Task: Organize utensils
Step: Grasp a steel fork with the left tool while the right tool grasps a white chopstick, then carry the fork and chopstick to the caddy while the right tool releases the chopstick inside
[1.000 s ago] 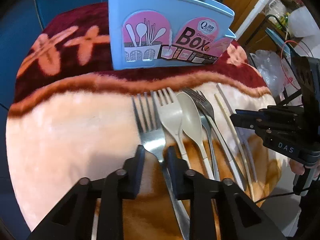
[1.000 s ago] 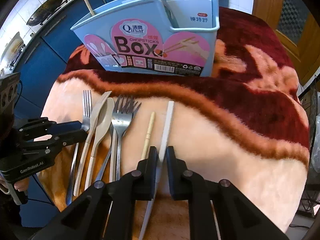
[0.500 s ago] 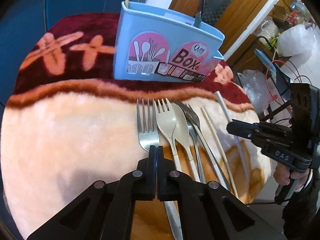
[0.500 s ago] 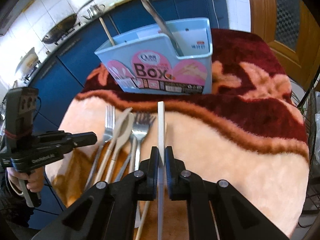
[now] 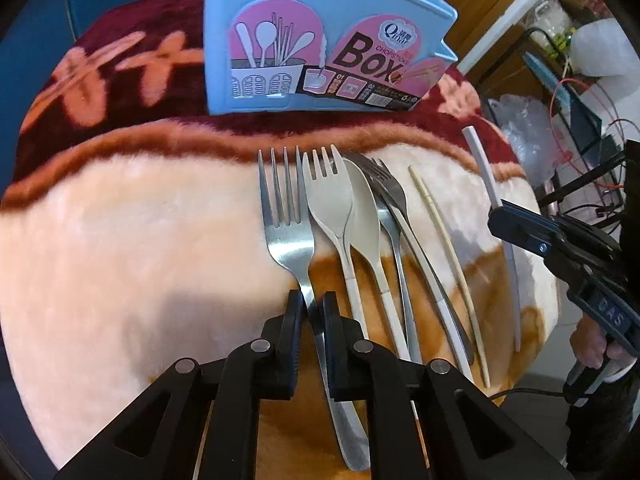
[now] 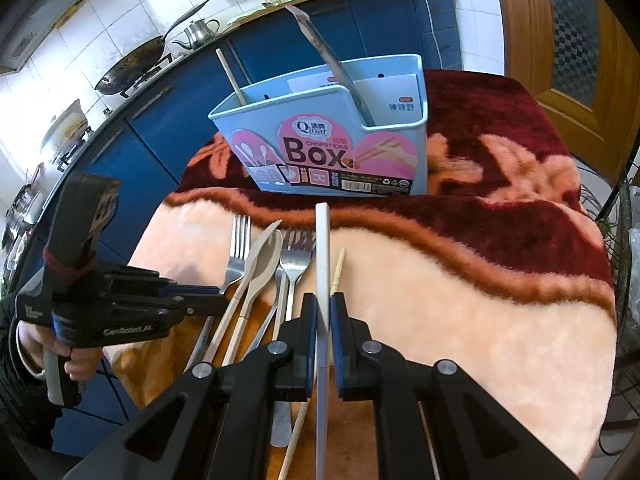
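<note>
A blue utensil box (image 5: 320, 40) (image 6: 332, 148) stands at the back of the blanket; a wooden chopstick and a steel handle stick out of it. In front lie a steel fork (image 5: 286, 216), a cream fork (image 5: 328, 208), a cream spoon (image 5: 364, 220), more steel forks (image 5: 386, 188) and a wooden chopstick (image 5: 440, 240). My left gripper (image 5: 312, 308) (image 6: 222, 300) straddles the steel fork's handle; its jaws are opening, with small gaps on both sides. My right gripper (image 6: 323, 312) (image 5: 496, 216) is shut on a white chopstick (image 6: 322, 264) (image 5: 482, 164), held above the cloth.
The table wears a fluffy cream and maroon blanket (image 6: 460, 300) whose edge drops off close on the right. Blue kitchen cabinets (image 6: 168, 120) with a wok run behind, a wooden door (image 6: 560, 40) is at the back right, and a wire rack (image 6: 624, 220) stands beside the table.
My left gripper, fully shut above the fork half a second ago, has dropped with its jaws parted round the handle. My right gripper has lifted the white chopstick off the blanket.
</note>
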`<state>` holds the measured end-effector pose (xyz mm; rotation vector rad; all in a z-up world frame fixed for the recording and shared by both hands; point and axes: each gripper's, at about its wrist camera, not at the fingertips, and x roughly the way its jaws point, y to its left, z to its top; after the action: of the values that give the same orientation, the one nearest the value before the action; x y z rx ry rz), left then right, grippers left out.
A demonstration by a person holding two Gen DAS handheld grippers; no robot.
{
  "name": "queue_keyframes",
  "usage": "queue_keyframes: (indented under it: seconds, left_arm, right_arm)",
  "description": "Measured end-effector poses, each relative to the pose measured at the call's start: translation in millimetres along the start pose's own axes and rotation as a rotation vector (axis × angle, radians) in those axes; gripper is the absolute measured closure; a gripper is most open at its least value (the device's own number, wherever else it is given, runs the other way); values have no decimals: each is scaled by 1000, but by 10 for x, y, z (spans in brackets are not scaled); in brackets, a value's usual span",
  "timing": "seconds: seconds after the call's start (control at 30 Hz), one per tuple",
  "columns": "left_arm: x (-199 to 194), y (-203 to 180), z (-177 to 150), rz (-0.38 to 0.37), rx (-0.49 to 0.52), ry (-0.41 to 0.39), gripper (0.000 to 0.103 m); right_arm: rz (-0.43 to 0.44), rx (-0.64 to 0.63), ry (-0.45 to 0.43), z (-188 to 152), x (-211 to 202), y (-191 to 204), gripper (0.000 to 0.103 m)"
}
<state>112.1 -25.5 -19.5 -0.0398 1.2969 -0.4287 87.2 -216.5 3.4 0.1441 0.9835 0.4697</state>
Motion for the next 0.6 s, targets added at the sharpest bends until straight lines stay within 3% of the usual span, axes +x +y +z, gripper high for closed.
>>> queue_keyframes:
  seconds: [0.23, 0.4, 0.6]
  left_arm:
    - [15, 15, 36, -4, -13, -4, 94]
    - [-43, 102, -24, -61, -52, -43, 98]
    - [-311, 68, -140, -104, -26, -196, 98]
  right_arm:
    - [31, 10, -29, -23, -30, -28, 94]
    - [40, 23, -53, -19, -97, -55, 94]
    - [36, 18, -158, -7, -276, -50, 94]
